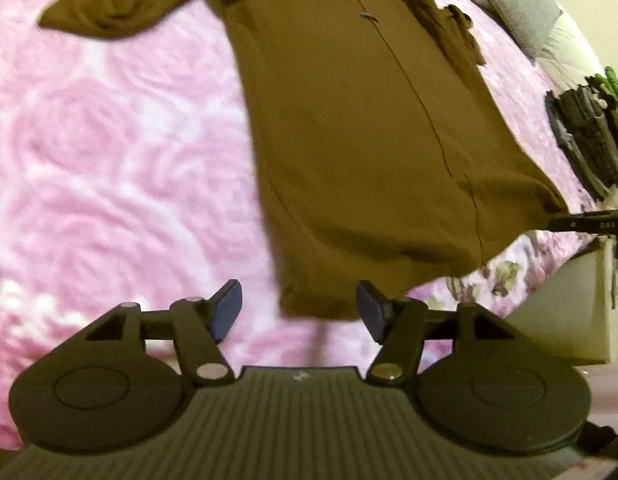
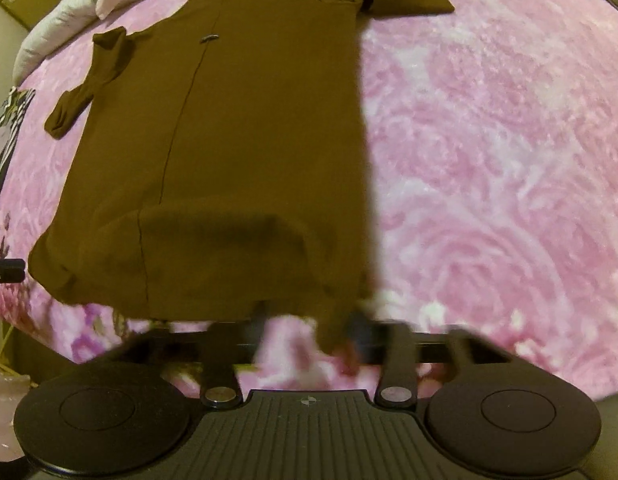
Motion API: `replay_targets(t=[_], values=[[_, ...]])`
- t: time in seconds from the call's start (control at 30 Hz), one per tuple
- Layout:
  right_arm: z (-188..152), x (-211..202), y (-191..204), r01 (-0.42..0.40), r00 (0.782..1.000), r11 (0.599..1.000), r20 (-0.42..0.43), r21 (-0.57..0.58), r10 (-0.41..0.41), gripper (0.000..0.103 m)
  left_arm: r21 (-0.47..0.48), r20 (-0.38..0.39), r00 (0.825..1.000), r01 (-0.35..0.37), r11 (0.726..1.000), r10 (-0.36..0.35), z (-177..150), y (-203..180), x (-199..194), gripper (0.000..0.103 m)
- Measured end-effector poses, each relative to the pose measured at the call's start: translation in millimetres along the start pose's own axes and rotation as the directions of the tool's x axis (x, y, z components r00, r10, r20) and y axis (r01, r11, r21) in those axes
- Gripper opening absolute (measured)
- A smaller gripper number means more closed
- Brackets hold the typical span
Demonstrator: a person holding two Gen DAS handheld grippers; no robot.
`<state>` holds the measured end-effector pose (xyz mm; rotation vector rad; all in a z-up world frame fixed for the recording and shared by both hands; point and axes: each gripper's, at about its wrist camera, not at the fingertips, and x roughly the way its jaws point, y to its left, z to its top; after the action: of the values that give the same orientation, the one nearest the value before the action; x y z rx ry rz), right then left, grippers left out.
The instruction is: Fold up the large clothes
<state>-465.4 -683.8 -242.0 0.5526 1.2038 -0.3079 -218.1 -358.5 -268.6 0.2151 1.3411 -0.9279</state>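
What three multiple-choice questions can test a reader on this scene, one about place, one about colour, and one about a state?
1. Where does the large brown garment lie?
A. on a pink rose-patterned bedspread
B. on a wooden floor
C. over a chair

2. What colour is the folded pile of clothes at the right edge of the left wrist view?
A. bright red
B. dark grey and black
C. yellow

3. How does the left tool stand?
A. shut on the hem
B. open, with nothing pressed between its pads
C. shut on a sleeve

Answers:
1 A, pink fabric shows on both sides of the garment.
2 B, the stack is dark against the pink.
3 B, its blue pads stand apart at the hem corner.
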Motion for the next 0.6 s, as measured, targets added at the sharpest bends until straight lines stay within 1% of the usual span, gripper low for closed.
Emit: replay_targets(t=[0.07, 0.1, 0.13, 0.17, 0.2, 0.23, 0.27, 0.3, 0.33, 0.37, 0.4, 0.47, 0.53, 0.6], values=[[-4.6, 5.9, 0.4, -0.004, 1.0, 0.999, 0.019, -0.048, 0.005, 0.061, 0.011, 0.033, 0.999, 0.017, 1.0, -0.018, -3.8, -3.9, 10.0, 0.058], [-6.4, 10.5, -0.5, 0.006, 1.0, 0.997, 0.018, -0.076, -0.005, 0.061, 0.017, 0.044, 0.999, 0.028, 0.999, -0.028, -4.7, -5.4, 15.0, 0.055], [-8.4, 15.4, -2.9, 0.007, 1.0, 0.996, 0.019, -0.093, -0.005, 0.061, 0.03, 0.051, 0.998, 0.041, 0.999, -0.042, -5.7, -8.3, 18.4, 0.047], [-9.8, 19.6, -7.2, -0.003, 1.0, 0.995, 0.021, -0.1, 0.006, 0.061, 0.046, 0.05, 0.998, 0.047, 0.998, -0.049, -6.6, -11.6, 20.7, 0.032], [-10.9, 23.9, -12.9, -0.025, 0.999, 0.995, 0.02, -0.099, 0.027, 0.061, 0.055, 0.042, 0.998, 0.044, 0.998, -0.047, -7.2, -13.9, 23.8, 0.025], [-11.2, 26.5, -17.5, -0.05, 0.999, 0.994, 0.014, -0.094, 0.051, 0.061, 0.05, 0.027, 0.999, 0.044, 0.998, -0.046, -6.1, -15.4, 25.6, 0.013], [-11.5, 28.6, -22.6, -0.078, 0.997, 0.993, 0.009, -0.083, 0.079, 0.058, 0.04, 0.019, 0.999, 0.043, 0.998, -0.044, -4.9, -15.8, 25.1, 0.008], [-10.7, 29.0, -29.0, -0.121, 0.993, 0.991, -0.003, -0.056, 0.121, 0.037, 0.036, 0.019, 0.999, 0.039, 0.999, -0.04, -4.1, -17.3, 20.1, 0.005], [-9.4, 27.8, -35.3, -0.156, 0.988, 0.988, -0.018, -0.02, 0.155, 0.023, 0.038, 0.018, 0.999, 0.034, 0.999, -0.035, -3.1, -19.9, 14.8, 0.004], [-9.2, 23.9, -38.3, -0.163, 0.986, 0.987, -0.027, 0.001, 0.162, 0.006, 0.041, 0.013, 1.0, 0.025, 0.999, -0.026, -1.8, -22.2, 7.2, 0.003], [-9.0, 16.7, -40.8, -0.165, 0.986, 0.986, -0.029, 0.017, 0.166, 0.003, 0.049, 0.007, 1.0, 0.012, 0.999, -0.012, -0.4, -24.5, -1.6, 0.003], [-9.4, -3.4, -43.1, -0.198, 0.98, 0.98, -0.022, 0.034, 0.199, 0.003, 0.058, -0.003, 1.0, -0.006, 0.998, 0.006, -0.2, -28.0, -20.3, 0.001], [-9.9, -21.9, -41.3, -0.205, 0.978, 0.978, -0.038, 0.03, 0.206, 0.002, 0.054, -0.011, 1.0, -0.027, 0.998, 0.028, -0.8, -30.5, -36.6, 0.001], [-11.0, -30.6, -38.6, -0.207, 0.976, 0.978, -0.066, 0.034, 0.209, 0.002, 0.053, -0.03, 0.998, -0.054, 0.997, 0.056, -4.2, -31.6, -43.7, 0.001]])
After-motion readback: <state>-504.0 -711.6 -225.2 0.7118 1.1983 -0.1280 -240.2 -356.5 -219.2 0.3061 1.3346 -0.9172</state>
